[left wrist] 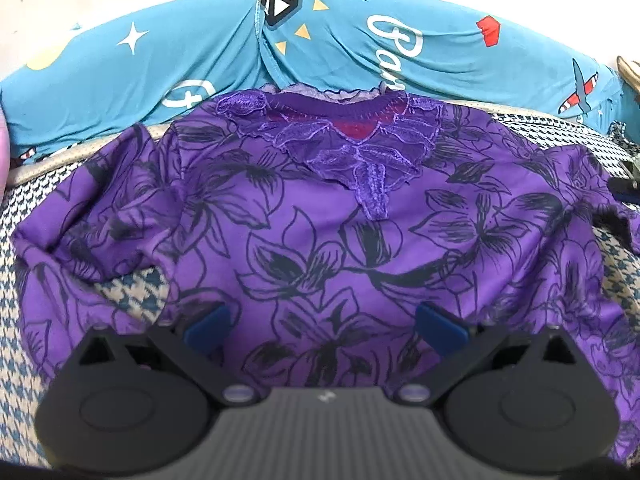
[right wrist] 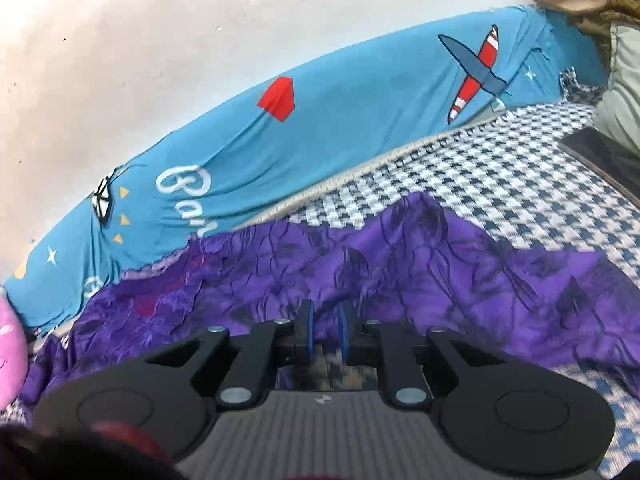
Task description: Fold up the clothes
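A purple shirt [left wrist: 320,232] with black flower outlines and a lace collar [left wrist: 352,148] lies front-up on the houndstooth surface [left wrist: 24,320], collar at the far side. Its left sleeve [left wrist: 92,216] is bunched and folded inward. My left gripper [left wrist: 322,326] hovers open over the lower middle of the shirt, its blue pads [left wrist: 208,326] wide apart and holding nothing. In the right wrist view my right gripper [right wrist: 326,330] has its blue pads [right wrist: 307,330] almost together, pinching the near edge of the purple shirt [right wrist: 400,272], which rises in wrinkles around them.
A blue printed cushion [left wrist: 340,40] runs along the white wall [right wrist: 160,40] behind the shirt. A pink object [right wrist: 10,344] sits at the left. Beige and grey fabric [right wrist: 616,80] and a dark flat object [right wrist: 600,156] lie at the far right on the houndstooth cover [right wrist: 500,168].
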`<action>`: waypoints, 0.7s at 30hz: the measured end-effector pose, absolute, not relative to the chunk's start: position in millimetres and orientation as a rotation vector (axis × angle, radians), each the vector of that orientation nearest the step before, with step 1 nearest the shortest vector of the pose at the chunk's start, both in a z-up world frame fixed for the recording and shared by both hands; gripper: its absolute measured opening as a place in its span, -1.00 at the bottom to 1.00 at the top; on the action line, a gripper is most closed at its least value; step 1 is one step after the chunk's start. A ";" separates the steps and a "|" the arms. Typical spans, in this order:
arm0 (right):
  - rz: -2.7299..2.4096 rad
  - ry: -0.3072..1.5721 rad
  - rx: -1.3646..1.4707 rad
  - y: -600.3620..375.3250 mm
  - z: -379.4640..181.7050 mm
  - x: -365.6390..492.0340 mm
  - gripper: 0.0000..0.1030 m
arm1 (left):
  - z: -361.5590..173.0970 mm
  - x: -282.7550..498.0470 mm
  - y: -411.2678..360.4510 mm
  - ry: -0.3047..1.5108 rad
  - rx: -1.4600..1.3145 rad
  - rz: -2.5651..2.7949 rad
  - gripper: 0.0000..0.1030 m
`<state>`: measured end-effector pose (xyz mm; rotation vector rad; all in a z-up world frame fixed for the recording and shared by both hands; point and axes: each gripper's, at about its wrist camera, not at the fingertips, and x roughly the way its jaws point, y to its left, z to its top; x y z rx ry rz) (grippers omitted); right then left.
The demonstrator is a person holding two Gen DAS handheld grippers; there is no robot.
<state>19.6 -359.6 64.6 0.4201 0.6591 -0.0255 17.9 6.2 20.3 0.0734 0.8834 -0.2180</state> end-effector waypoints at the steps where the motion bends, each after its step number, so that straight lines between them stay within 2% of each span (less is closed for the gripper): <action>1: -0.010 0.678 0.417 -357.2 64.5 14.3 -0.70 | 21.5 14.4 8.0 0.885 0.065 -0.222 0.99; 6: 0.026 0.762 0.379 -345.2 59.8 -13.3 -0.57 | 28.9 -2.4 13.2 0.864 0.060 -0.229 0.99; 10: 0.034 0.787 0.362 -342.0 60.3 -39.9 -0.28 | 33.1 -15.2 15.2 0.829 0.103 -0.225 0.99; 21: -0.098 0.767 0.405 -353.9 66.1 -111.6 -0.28 | 26.4 -45.0 33.9 0.850 0.058 -0.206 0.99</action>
